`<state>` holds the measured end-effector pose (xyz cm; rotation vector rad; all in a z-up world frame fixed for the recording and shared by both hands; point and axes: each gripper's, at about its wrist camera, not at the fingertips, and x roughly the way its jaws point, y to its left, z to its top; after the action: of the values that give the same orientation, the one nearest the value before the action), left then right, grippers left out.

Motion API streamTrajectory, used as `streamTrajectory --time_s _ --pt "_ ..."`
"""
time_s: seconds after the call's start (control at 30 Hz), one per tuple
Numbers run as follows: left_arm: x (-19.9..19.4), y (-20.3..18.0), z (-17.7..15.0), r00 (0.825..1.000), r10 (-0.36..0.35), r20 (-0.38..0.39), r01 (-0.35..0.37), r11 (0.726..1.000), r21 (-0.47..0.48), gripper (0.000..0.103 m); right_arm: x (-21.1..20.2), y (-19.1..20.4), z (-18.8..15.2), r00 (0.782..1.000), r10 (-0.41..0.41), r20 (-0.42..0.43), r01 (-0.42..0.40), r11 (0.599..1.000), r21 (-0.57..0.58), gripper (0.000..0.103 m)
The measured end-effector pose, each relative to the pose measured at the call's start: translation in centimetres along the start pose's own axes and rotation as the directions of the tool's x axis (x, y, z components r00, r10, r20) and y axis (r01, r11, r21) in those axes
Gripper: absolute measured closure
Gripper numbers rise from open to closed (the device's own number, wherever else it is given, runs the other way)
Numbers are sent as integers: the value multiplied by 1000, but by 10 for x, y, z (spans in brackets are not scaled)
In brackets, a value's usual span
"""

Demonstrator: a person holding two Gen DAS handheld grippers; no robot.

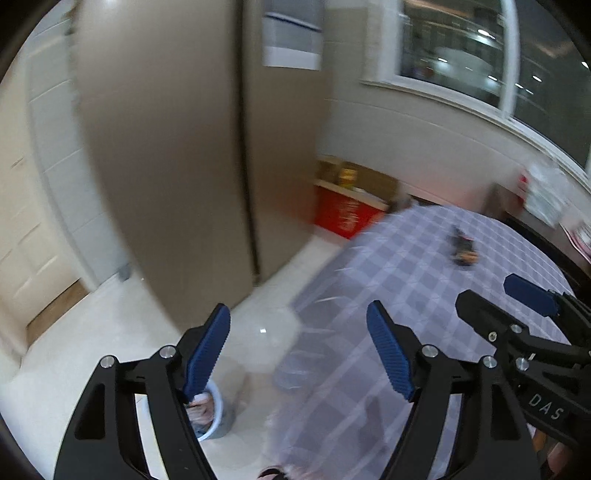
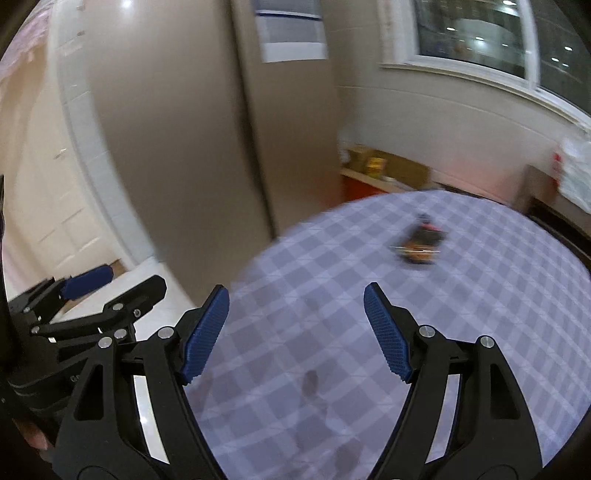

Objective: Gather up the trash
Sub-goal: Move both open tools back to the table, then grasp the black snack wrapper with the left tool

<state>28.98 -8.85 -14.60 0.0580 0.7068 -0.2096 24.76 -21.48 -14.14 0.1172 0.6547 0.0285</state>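
Both grippers, left [image 1: 299,350] and "DAS"-marked right [image 2: 295,328], fingers wide, empty; blurred, perhaps wrapper [image 2: 421,245].

Home dining/kitchen area: round tabletop [image 2: 461,295] w/ purple checked cloth, tall beige fridge [image 1: 192,147], white panelled door [image 1: 33,229], glossy tile floor [image 1: 258,325], window [image 2: 480,33] dark w/ light reflections, red box [image 1: 343,216] by wall, small bin [image 1: 214,417] on floor.
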Motion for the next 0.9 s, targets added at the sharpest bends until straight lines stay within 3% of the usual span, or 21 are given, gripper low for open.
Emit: streamTrajectory --time_s 0.17,0.27,0.57,0.8,0.87,0.9 --pt "32 -74 16 994 -108 -19 110 990 87 28 -2 -74 4 997 -77 -10 77 993 91 28" --pt "56 -109 27 991 -129 -29 132 984 119 28 5 -109 10 995 -99 -20 101 986 133 28" --pt "118 -149 50 978 -188 -87 196 976 96 29 43 -171 16 994 -89 -70 104 963 250 28" --pt "148 -167 47 943 -288 -167 306 948 90 43 56 -194 21 991 -116 -73 132 949 287 28" --pt "147 -179 48 945 -286 -158 308 941 141 51 56 -192 21 990 -120 -69 135 948 290 28" --pt "146 -185 47 944 -292 -152 315 935 163 60 56 -190 21 990 -121 -66 135 948 289 28"
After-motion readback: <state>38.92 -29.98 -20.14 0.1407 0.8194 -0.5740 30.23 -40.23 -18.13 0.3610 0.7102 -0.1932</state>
